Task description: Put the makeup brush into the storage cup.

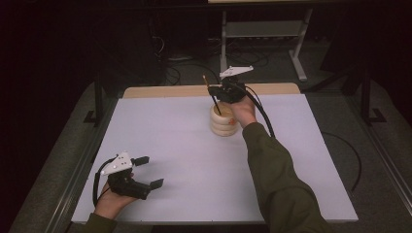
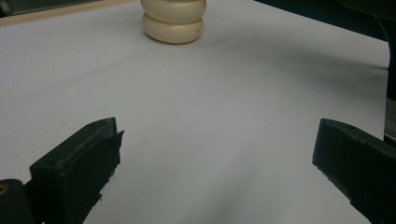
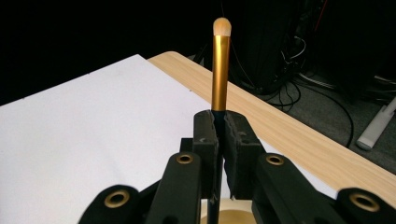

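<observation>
Near the far edge of the white table [image 1: 194, 160], we hold our right gripper [image 1: 224, 92] just above a cream holder [image 1: 223, 121] built like a stack of rounded rings, which stands upright on the white surface a little short of the bare wooden strip [image 1: 165, 91] along the table's back edge. Its jaws are pressed together on a makeup brush [image 3: 220, 70], pinching the dark handle just below the gold ferrule; in the right gripper view the ferrule and the pale, rounded bristle tip rise straight up out of the pads, and the black handle runs down between them toward the holder's open mouth, whose cream rim shows at the bottom of that view. From the high view the brush leans, with its tip up and to the left and its lower end inside the holder. Our left gripper [image 1: 147, 172] rests well apart from all this, at the near left corner of the table, with its jaws spread wide and nothing between them; in the left gripper view they frame bare white surface, and the holder's two lower rings stand far off at the top.
</observation>
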Action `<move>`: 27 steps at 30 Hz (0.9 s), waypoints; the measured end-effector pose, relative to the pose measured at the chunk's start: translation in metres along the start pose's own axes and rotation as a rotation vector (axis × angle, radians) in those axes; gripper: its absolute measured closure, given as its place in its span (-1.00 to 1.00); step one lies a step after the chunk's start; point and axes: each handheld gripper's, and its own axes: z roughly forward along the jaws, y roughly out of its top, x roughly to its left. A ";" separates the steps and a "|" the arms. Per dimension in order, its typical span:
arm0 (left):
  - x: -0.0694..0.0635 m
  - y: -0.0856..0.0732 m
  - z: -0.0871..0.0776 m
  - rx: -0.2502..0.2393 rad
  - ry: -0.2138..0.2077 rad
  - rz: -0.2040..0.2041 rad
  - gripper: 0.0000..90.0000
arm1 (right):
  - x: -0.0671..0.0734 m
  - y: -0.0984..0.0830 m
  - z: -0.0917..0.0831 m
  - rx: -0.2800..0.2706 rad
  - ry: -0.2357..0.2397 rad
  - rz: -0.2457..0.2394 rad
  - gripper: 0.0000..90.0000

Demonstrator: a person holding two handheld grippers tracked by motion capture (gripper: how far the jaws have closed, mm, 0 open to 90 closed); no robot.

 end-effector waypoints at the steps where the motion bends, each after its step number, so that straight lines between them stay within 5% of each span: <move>1: 0.000 0.000 0.000 -0.004 0.000 0.000 -0.99 | 0.000 0.000 0.000 0.001 0.001 0.001 0.84; 27: -0.001 0.000 0.001 -0.005 -0.002 -0.010 -0.99 | 0.000 -0.007 0.006 0.049 -0.003 -0.014 0.83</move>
